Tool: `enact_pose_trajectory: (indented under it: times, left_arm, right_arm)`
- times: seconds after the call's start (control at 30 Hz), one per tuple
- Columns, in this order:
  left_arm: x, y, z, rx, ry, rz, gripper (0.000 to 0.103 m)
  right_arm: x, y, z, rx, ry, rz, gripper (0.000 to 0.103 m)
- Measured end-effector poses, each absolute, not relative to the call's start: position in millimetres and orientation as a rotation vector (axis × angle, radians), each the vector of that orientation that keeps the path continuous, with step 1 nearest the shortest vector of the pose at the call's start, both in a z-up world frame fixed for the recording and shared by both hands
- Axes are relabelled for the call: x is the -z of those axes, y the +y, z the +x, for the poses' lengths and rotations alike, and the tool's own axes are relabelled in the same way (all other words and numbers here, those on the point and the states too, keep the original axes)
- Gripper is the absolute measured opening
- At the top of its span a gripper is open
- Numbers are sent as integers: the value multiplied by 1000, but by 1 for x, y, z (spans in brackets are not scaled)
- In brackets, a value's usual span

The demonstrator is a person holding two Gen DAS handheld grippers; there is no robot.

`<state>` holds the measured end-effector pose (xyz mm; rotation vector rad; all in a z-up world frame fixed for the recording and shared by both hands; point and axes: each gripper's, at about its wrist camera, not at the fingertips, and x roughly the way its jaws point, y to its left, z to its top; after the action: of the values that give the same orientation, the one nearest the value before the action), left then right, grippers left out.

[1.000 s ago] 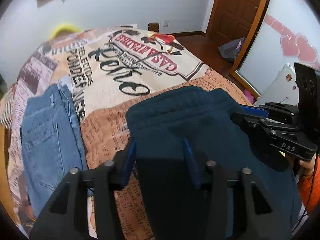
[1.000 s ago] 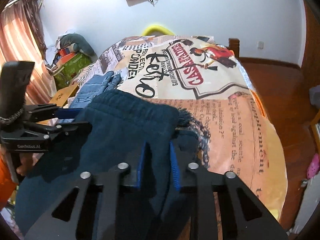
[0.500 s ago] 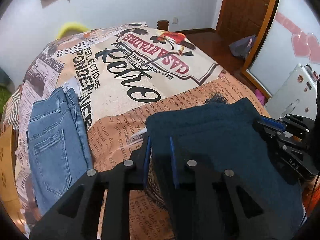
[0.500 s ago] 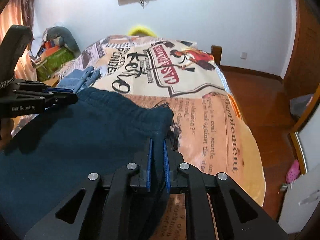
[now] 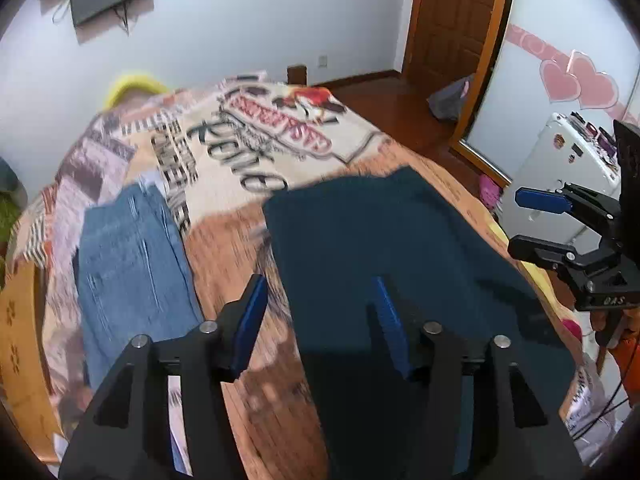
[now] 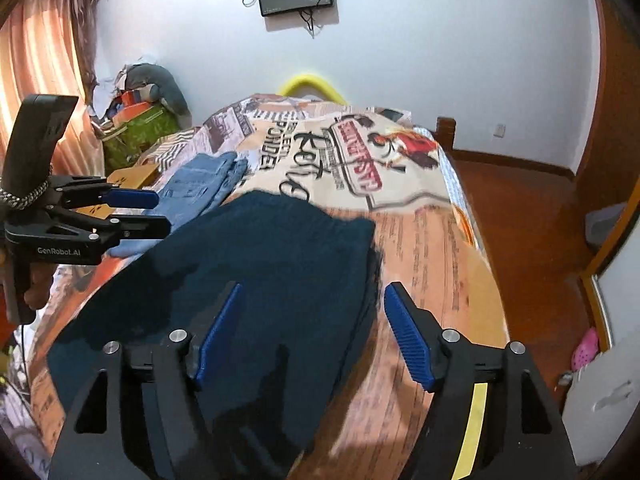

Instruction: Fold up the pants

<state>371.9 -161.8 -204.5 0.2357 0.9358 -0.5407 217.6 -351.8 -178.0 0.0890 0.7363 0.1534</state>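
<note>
- Lying at the far left of the bed (image 5: 224, 248), a pair of blue jeans (image 5: 128, 248) sits already folded on the newspaper-print bedspread (image 5: 256, 148), just beside the task's garment but not touching it.
- Left gripper (image 5: 320, 312): its blue-padded jaws have just been opening and now stand apart, with nothing clamped; the left pad hangs over bare bedspread, the right over dark cloth.
- Dark teal pants (image 5: 384, 248) lie folded across the near middle of the bed, the far edge fairly straight, a dark fringe or drawstring showing at the right edge in the right wrist view.
- The pants look like thick, soft knit: light, limp, likely to sag and shift when lifted, not fragile or slippery. Judged best taken at two corners of one edge, pinching all layers together.
- Right gripper (image 6: 312, 328): its jaws have just been opening and stand wide apart, empty, above the right edge of the pants (image 6: 248, 264).
- Containers: a green box or bag (image 6: 136, 136) stands beyond the bed by the curtain (image 6: 36, 68), piled with items too small to identify.
</note>
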Motion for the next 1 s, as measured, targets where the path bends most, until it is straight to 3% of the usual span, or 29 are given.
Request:
enact_pose_trajectory:
  times: [0.1,0.53,0.67,1.0]
  left_arm:
    - [216,-155,362,541,992,224,65]
    - [263,-158,372,586,1167,160,69]
    - [270,-173,385,620,1177,215,80]
    - [297,-185,428,711,1298,83,89]
  right_arm:
    - [193,-355,209,-151,791,128,72]
    - [256,-368,218,-203,951,302,78]
    - [267,-371,232,-255,970,365,78]
    - [286,-371,266,-364,1010,457,80]
